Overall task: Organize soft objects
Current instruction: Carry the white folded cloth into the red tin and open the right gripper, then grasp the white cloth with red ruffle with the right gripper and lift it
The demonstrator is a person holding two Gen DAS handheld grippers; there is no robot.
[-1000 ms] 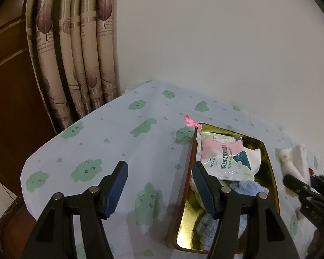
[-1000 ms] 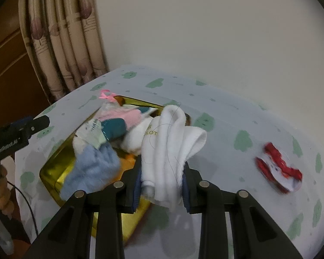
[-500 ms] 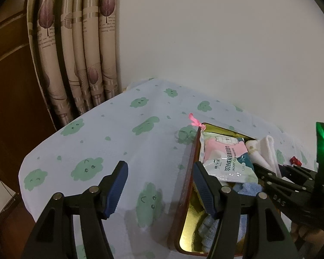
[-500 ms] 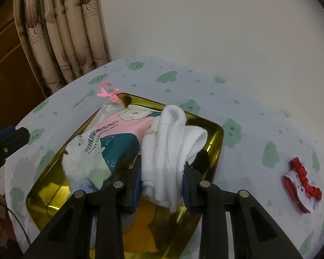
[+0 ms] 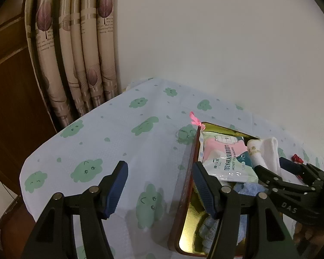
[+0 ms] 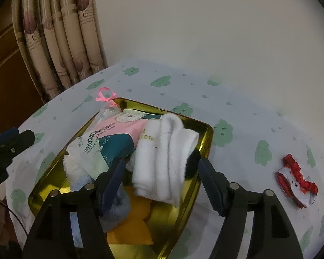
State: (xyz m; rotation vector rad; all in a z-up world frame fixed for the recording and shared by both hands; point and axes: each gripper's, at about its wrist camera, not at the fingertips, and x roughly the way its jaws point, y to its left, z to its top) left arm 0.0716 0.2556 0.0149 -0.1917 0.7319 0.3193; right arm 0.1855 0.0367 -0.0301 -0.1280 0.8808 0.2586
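Opening, the right gripper [image 6: 159, 179] fingers straddle the white cloth [image 6: 164, 157] lying in the gold tray [image 6: 207, 129], pads apart from it

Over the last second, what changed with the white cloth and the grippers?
The right gripper carried the folded white cloth from the near edge over the gold tray and let go: its jaws are opening, the cloth now lying on the wipes packet and other items. The left gripper stayed open beside the tray; the red-and-white sock stayed on the tablecloth.
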